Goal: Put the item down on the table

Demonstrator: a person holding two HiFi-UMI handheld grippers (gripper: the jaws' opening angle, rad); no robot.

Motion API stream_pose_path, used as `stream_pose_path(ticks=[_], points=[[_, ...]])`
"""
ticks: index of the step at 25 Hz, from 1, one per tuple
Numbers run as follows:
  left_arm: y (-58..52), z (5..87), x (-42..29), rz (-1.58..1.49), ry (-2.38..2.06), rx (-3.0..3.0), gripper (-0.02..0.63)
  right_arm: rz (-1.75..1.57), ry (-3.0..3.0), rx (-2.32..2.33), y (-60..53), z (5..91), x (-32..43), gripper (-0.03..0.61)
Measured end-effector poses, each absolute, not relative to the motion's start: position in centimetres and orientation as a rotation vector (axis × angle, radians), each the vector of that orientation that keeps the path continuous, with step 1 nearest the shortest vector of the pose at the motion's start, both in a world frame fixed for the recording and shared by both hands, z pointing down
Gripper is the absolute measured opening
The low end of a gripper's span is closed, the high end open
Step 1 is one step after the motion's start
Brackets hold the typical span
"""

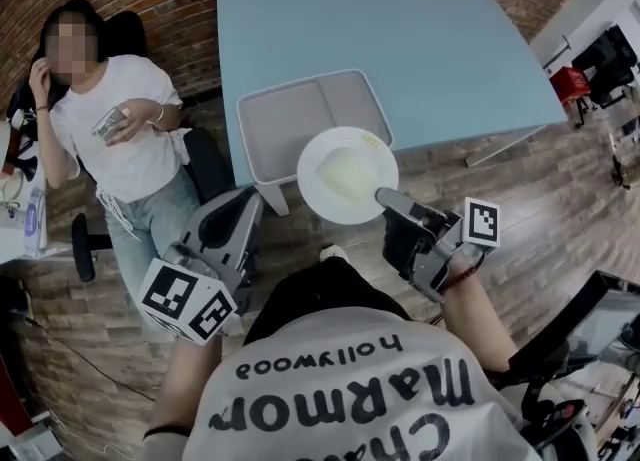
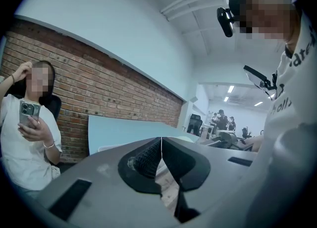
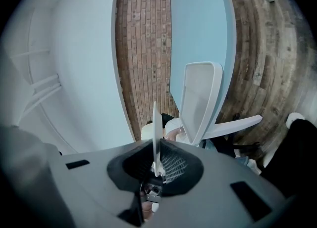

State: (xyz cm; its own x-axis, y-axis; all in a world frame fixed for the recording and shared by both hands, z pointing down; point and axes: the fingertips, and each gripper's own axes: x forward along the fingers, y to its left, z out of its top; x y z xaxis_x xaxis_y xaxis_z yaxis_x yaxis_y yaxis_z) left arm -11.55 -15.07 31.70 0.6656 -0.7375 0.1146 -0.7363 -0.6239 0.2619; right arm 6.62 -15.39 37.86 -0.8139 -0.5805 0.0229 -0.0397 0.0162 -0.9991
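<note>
Right hand-held gripper [image 1: 388, 199] clamped on plate [image 1: 345, 174] rim. The plate is level, over the near corner of tray [image 1: 290, 114], partly past the tabletop [image 1: 400, 39] edge. Left hand-held gripper [image 2: 159, 155] closed, empty. Plate looks stiff, slick and breakable. A one-point rim pinch may let it tip.

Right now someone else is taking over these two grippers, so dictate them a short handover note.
Right gripper: shut on the rim of the white plate, holding it over the near corner of the tray at the edge of the blue table.
Left gripper: shut, empty, low on the left.
Done: plate in grasp.
Left: set the plate down on the table, then release.
</note>
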Motion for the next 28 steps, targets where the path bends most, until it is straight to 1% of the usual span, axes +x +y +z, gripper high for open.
stream_pose_path(ticks=[9, 20, 28], points=[[-18.1, 32.5, -11.1, 0.034, -1.280, 2.515, 0.009, -1.963, 1.907, -0.560, -19.8, 39.5, 6.9, 0.038], [-19.9, 33.9, -11.2, 0.055, -1.423, 2.390, 0.009, -2.129, 1.949, -0.544, -24.1, 43.6, 7.0, 0.038], [-20.4, 34.7, -12.9, 0.066, -1.514, 2.308, 0.009, -2.244, 1.996, -0.550, -26.0, 46.9, 5.2, 0.038]])
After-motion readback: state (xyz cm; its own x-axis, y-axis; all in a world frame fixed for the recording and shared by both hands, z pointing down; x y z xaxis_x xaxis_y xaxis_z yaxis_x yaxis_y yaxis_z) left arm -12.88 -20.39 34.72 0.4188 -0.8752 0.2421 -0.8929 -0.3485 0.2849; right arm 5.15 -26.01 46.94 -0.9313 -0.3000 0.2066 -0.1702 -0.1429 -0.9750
